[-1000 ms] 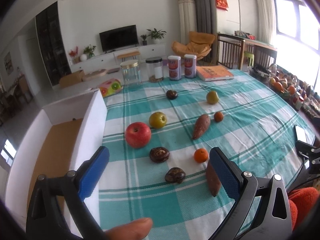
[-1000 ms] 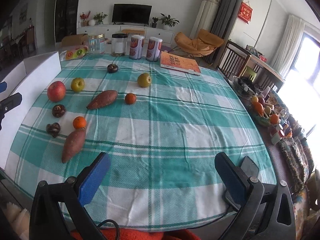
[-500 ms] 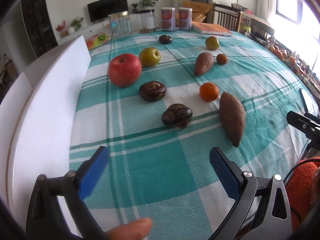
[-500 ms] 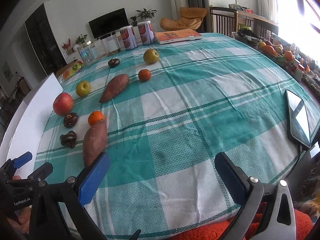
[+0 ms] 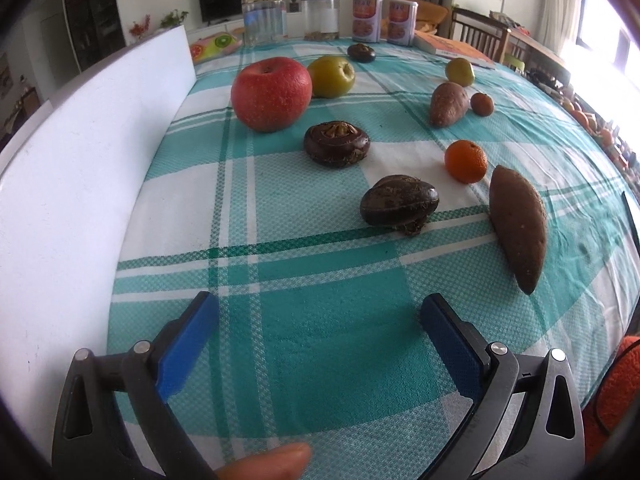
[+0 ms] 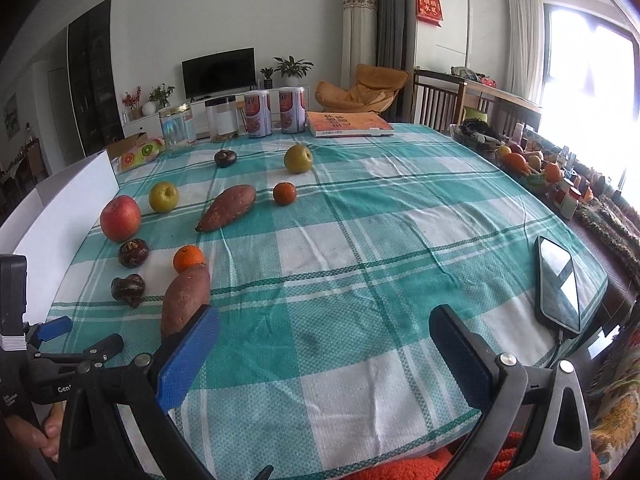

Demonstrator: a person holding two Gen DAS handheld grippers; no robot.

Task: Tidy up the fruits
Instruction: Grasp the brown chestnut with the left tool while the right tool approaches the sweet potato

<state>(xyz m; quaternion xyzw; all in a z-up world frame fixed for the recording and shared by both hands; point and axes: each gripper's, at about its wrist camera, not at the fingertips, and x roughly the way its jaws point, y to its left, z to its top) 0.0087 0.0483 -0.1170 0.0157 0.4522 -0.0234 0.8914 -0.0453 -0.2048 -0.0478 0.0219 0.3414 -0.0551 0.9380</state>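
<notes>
- Checked tablecloth carries the fruit: red apple, orange, sweet potato.
- White box stands left, beside them.
- Left gripper and right gripper both gape wide, empty.

Home living/dining room: flat black TV on a low white media cabinet, orange lounge chair, potted plants, curtained window, counter under a teal-and-white checked tablecloth, red wall hanging.
</notes>
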